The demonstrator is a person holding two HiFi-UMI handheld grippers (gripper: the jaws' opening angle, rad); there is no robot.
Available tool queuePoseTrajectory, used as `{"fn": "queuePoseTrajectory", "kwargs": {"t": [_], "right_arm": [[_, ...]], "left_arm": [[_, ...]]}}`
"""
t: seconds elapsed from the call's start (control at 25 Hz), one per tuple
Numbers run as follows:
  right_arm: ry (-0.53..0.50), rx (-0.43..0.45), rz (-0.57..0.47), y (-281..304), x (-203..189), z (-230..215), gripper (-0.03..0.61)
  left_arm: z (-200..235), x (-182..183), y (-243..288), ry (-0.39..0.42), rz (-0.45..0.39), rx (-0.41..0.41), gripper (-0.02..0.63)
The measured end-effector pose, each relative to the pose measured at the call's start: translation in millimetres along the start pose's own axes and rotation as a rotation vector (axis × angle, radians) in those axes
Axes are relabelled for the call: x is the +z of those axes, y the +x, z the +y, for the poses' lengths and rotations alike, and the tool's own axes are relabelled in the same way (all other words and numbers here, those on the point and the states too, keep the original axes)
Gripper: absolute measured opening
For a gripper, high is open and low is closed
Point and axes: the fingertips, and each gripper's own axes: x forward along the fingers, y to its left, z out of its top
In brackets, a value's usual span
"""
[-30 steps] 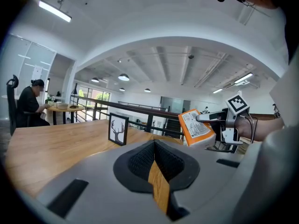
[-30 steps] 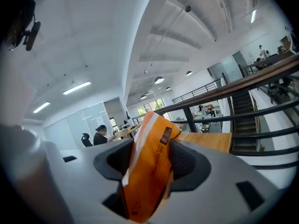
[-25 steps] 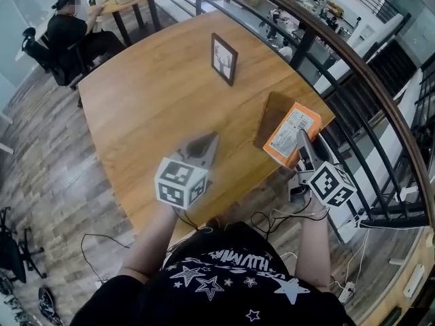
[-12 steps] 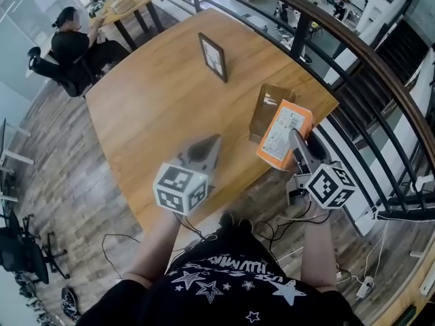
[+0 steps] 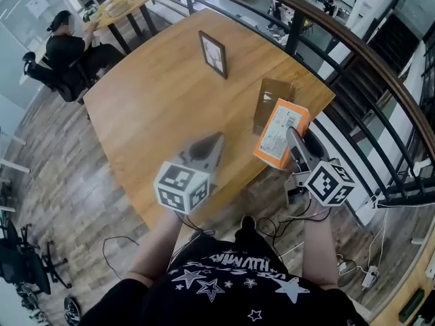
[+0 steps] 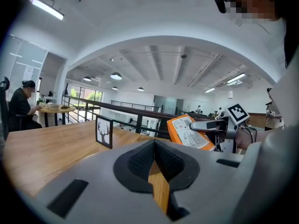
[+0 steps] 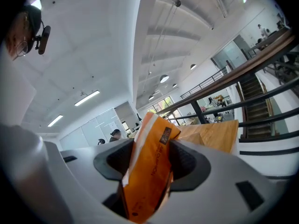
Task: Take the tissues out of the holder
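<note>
My right gripper (image 5: 294, 140) is shut on an orange tissue pack (image 5: 279, 133), held tilted above the wooden table's (image 5: 156, 100) right corner. In the right gripper view the pack (image 7: 149, 171) stands between the two dark pads (image 7: 184, 160) of that gripper (image 7: 152, 160). Just beyond the pack a brown wooden holder (image 5: 272, 97) lies flat on the table. My left gripper (image 5: 212, 142) hovers over the table's near edge, shut with nothing in it (image 6: 154, 146). The left gripper view also catches the pack (image 6: 187, 130) at the right.
A small framed deer picture (image 5: 213, 54) stands upright at the table's far side. A dark metal railing (image 5: 353, 66) runs close along the right edge. A person sits at another table (image 5: 64, 43) far left. Cables (image 5: 272, 223) lie on the floor below.
The orange pack in my right gripper has drawn away from the brown holder, so more of the holder shows. My left gripper has hardly moved.
</note>
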Motion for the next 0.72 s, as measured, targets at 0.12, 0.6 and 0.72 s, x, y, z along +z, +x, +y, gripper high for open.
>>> {"fn": "queuePoseTrajectory", "kwargs": {"t": [0.12, 0.6, 0.72], "right_arm": [[0.003, -0.037, -0.028, -11, -15, 25, 0.236], [0.073, -0.132, -0.159, -67, -99, 157, 0.236], [0.078, -0.154, -0.178, -82, -123, 190, 0.236]], "left_arm": [[9, 0, -24, 0.019, -0.016, -0.049, 0.012], [39, -38, -172, 0.059, -0.03, -0.197, 0.012], [44, -45, -207, 0.079, -0.033, -0.233, 0.012]]}}
